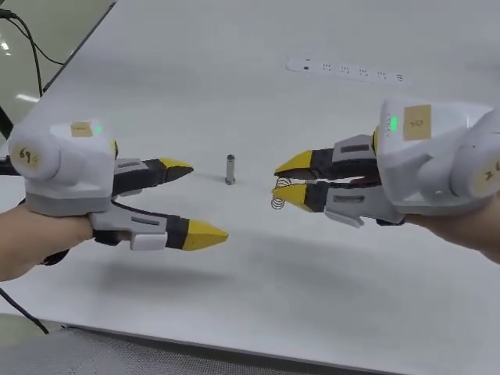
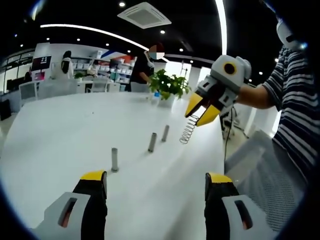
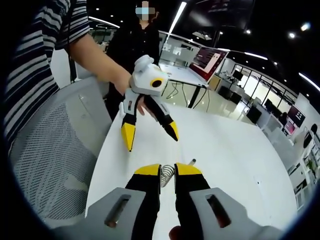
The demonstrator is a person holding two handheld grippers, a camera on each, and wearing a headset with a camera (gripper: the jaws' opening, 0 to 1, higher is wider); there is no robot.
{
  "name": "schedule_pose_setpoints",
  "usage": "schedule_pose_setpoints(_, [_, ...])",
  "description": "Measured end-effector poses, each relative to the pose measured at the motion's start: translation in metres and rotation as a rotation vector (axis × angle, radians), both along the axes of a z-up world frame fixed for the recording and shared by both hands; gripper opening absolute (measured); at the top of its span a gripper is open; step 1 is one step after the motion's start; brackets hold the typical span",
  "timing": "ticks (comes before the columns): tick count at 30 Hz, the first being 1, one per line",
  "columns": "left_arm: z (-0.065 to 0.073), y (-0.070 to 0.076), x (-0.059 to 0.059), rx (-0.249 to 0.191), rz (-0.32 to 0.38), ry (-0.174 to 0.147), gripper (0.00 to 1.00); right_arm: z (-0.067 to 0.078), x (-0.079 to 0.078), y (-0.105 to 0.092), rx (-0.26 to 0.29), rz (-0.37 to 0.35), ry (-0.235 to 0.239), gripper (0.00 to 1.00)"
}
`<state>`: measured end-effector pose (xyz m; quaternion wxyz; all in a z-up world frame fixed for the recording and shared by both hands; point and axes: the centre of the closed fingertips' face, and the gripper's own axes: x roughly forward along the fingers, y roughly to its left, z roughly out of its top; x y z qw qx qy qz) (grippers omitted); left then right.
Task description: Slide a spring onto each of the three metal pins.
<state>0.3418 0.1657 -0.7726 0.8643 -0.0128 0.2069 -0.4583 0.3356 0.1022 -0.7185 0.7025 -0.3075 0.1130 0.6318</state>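
Two grippers in play, and only one is busy. Closest to the person, the left gripper [image 1: 191, 199] hovers over the white surface [image 1: 312, 297] with its jaws spread wide and nothing between them. At its 3 o'clock, the right gripper [image 1: 291, 181] has its yellow tips pinched onto a spring [image 1: 280, 194]. It holds the spring by the upper coils, and the rest dangles off the tips. I can't tell if the bottom end touches the surface.

A bit further out, at the spring's 9 o'clock, are the pins [image 2: 152, 142]. The left gripper view has all three standing upright in a loose row, well apart from each other and all bare, so I'd say none are done yet.

Handling-wise, that spring looks like thin wire: super light and squishy. It will probably ping away if squeezed wrong, or flatten if squeezed hard. I'd hold it lightly across the top coils and leave the lower mouth free to drop over a pin. The pins look small and tippy, so the free gripper could steady one.

Way off at the pins' 1 o'clock lies a power strip [image 1: 346, 70].
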Motion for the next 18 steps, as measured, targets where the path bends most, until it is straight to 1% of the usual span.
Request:
schedule_pose_setpoints(3, [-0.002, 0.004, -0.003, -0.003, 0.011, 0.004, 0.83, 0.0, 0.002, -0.002, -0.001, -0.008, 0.001, 0.07])
schedule_pose_setpoints(4, [-0.004, 0.006, -0.004, -0.002, 0.017, 0.002, 0.87, -0.001, 0.002, -0.002, -0.001, -0.01, 0.002, 0.07])
schedule_pose_setpoints(7, [-0.005, 0.013, -0.003, 0.005, 0.047, -0.008, 0.96, -0.002, 0.005, -0.004, -0.004, -0.017, 0.002, 0.07])
schedule_pose_setpoints(8, [-0.004, 0.015, -0.002, 0.003, 0.052, -0.01, 0.97, -0.002, 0.005, -0.004, -0.004, -0.018, 0.003, 0.07])
schedule_pose_setpoints(12, [0.001, 0.024, 0.003, -0.002, 0.082, -0.035, 0.98, -0.003, 0.007, -0.004, -0.006, -0.022, 0.004, 0.07])
schedule_pose_setpoints(16, [0.003, 0.029, 0.005, -0.004, 0.097, -0.041, 0.98, -0.007, 0.009, -0.004, -0.013, -0.025, 0.008, 0.07])
schedule_pose_setpoints(18, [0.003, 0.03, 0.004, 0.004, 0.097, -0.043, 0.98, -0.009, 0.011, -0.004, -0.014, -0.028, 0.008, 0.07])
